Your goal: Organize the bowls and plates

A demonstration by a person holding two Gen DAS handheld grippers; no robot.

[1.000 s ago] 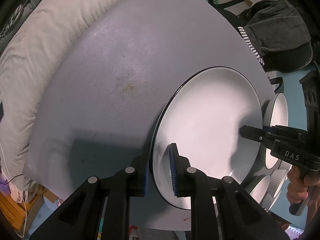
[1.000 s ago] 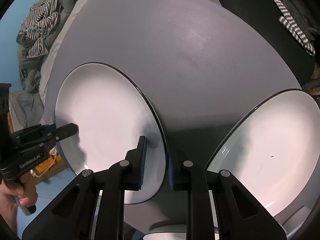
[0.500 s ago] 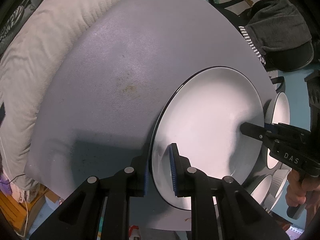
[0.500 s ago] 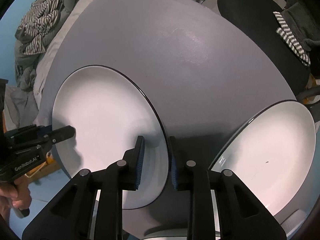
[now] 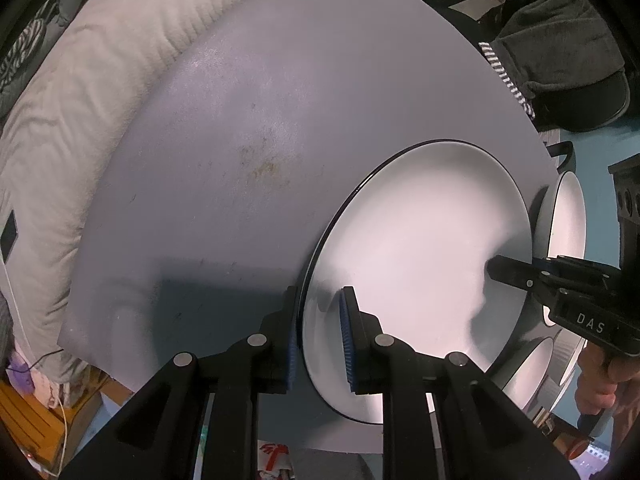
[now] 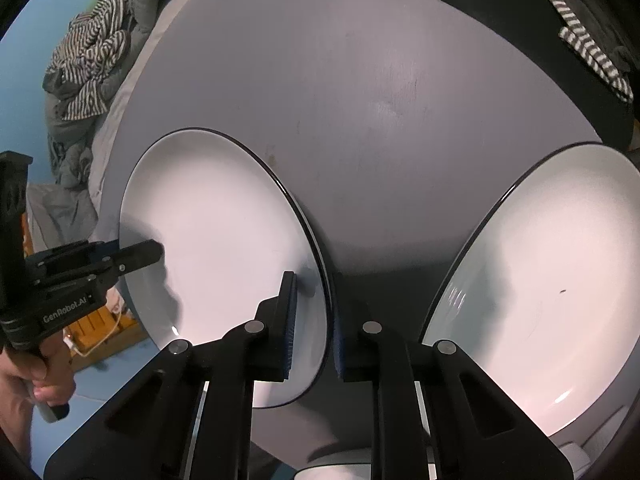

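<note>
We've got the left gripper (image 5: 318, 336) clamped and the right gripper (image 6: 312, 326) closing on opposite rims of the dark-edged round white plate (image 5: 416, 272) near the grey table (image 5: 240, 120) edge, nothing stacked yet.

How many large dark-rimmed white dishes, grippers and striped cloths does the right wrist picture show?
Large dark-rimmed white dishes: 2, plate, deeper dish
Grippers: 2, left gripper, right gripper, jaws closing about the plate's rim
Striped cloths: 2, left cloth, right cloth
Total: 6
</note>
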